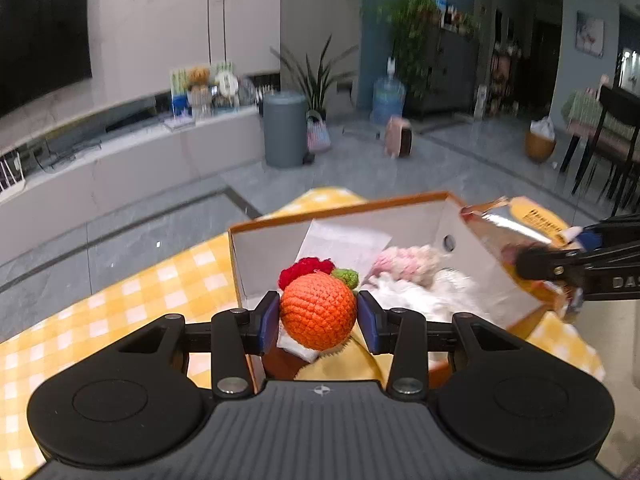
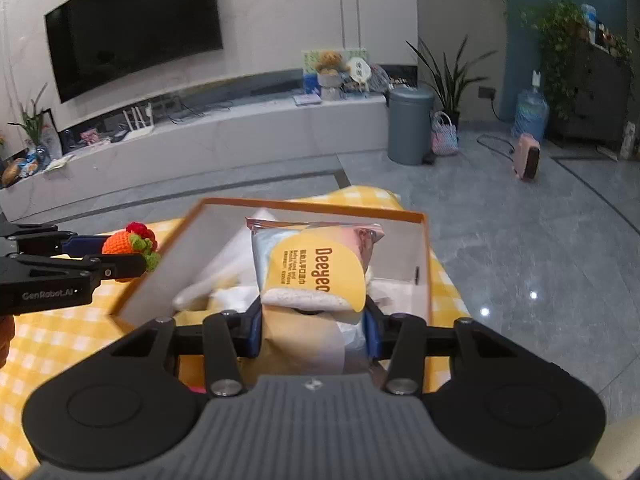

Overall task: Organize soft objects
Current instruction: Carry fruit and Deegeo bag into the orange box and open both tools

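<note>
**knitfan:** So both hands are loaded. The left gripper has its jaws about half closed, pads pressed on either side of the crocheted orange ball, the one with a red tuft and a green leaf on top. From the right wrist view that ball hangs just outside the box's left wall, over the yellow checked tablecloth. The right gripper is also roughly half closed, clamped on the pack of wet wipes, which sits over the middle of the orange-rimmed box.

**tidybot_dad:** The step, I reckon, is dropping both into the box. Soft white and pink stuff already lies along the right wall, so I'd aim the ball at the bare left corner, near the sheet of paper.

**knitfan:** Agreed. Carry it fully over the left rim before letting go. It's round, so released on the rim it'd likely roll off onto the cloth.

**tidybot_dad:** And the wipes pack is floppy. It's gripped low, I think, though the bottom is hidden behind the jaws. I'd lower it flat onto the pile instead of dropping it on end, and keep the two grippers well apart over the box.
</note>
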`<action>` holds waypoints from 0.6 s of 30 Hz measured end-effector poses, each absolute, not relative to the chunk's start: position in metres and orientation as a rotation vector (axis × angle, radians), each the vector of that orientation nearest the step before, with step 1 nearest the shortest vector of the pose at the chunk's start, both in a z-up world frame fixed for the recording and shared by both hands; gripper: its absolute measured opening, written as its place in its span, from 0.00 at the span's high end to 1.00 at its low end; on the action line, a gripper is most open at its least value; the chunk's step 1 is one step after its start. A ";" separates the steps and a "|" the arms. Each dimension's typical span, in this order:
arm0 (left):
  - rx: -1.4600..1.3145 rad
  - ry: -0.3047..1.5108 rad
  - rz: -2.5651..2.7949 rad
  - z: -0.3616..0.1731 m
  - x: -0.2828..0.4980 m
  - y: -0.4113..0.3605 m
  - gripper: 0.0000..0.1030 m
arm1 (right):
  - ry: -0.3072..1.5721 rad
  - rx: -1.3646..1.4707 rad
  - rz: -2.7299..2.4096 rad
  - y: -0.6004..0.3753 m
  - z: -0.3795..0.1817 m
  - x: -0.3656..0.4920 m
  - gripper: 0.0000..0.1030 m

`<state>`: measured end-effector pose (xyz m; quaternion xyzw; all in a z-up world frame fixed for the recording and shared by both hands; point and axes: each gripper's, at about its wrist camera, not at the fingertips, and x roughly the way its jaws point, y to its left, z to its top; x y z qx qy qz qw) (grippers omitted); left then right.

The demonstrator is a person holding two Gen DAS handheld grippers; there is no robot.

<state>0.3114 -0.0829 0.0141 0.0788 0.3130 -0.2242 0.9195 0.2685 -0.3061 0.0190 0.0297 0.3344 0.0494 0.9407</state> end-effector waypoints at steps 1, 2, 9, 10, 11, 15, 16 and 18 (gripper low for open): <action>0.166 0.663 -0.457 0.009 0.320 -0.085 0.54 | 0.689 0.055 0.098 -0.308 0.016 0.276 0.55; 0.173 0.679 -0.456 0.004 0.327 -0.088 0.54 | 0.695 0.047 0.095 -0.309 0.013 0.284 0.55; 0.254 0.730 -0.463 -0.026 0.349 -0.099 0.54 | 0.749 -0.015 0.071 -0.314 -0.017 0.335 0.55; 0.258 0.737 -0.466 -0.030 0.353 -0.101 0.54 | 0.754 -0.024 0.074 -0.314 -0.021 0.341 0.55; 0.259 0.745 -0.470 -0.035 0.357 -0.104 0.54 | 0.760 -0.035 0.075 -0.314 -0.024 0.346 0.55; 0.260 0.778 -0.485 -0.050 0.368 -0.112 0.54 | 0.782 -0.067 0.082 -0.310 -0.038 0.356 0.55; 0.261 0.787 -0.487 -0.054 0.370 -0.114 0.54 | 0.785 -0.072 0.082 -0.310 -0.041 0.358 0.55; 0.271 0.796 -0.475 -0.058 0.371 -0.117 0.54 | 0.795 -0.081 0.082 -0.308 -0.046 0.361 0.54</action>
